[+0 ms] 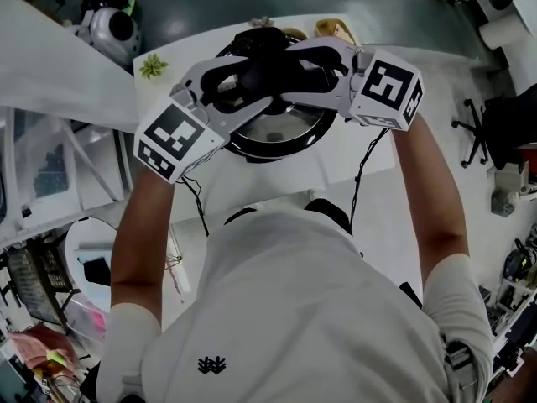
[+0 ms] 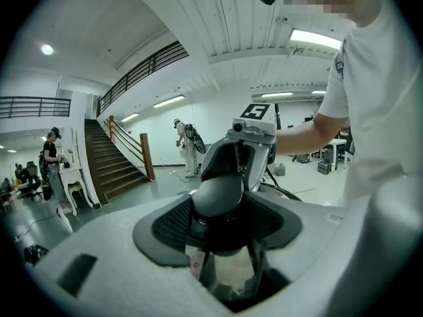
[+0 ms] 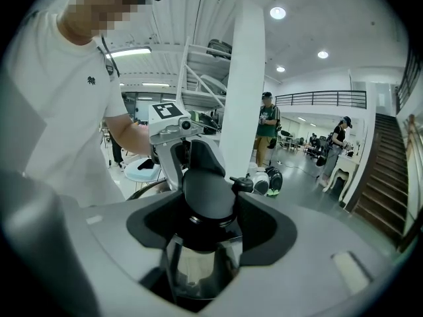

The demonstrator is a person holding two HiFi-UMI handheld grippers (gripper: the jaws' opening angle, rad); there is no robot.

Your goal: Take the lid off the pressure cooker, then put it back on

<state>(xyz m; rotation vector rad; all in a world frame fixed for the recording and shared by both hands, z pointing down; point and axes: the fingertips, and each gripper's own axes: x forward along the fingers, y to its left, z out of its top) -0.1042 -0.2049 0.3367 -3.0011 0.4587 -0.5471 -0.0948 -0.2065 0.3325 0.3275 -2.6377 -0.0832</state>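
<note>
The pressure cooker (image 1: 277,137) stands on a white table (image 1: 357,154), a steel pot with a black rim. Its lid has a black knob (image 1: 267,72), and both grippers meet on it from opposite sides. My left gripper (image 1: 245,81) comes in from the left and is shut on the knob (image 2: 221,193); the shiny lid (image 2: 232,276) shows below the pads. My right gripper (image 1: 289,67) comes from the right and is shut on the same knob (image 3: 206,190). Each gripper view shows the other gripper straight across. Whether the lid is clear of the pot I cannot tell.
A small green plant (image 1: 153,65) lies at the table's left corner and a yellowish object (image 1: 336,30) at its far edge. A white and black machine (image 1: 113,25) sits on the floor beyond. A round white stool (image 1: 88,250) is at the left, an office chair (image 1: 480,133) at the right.
</note>
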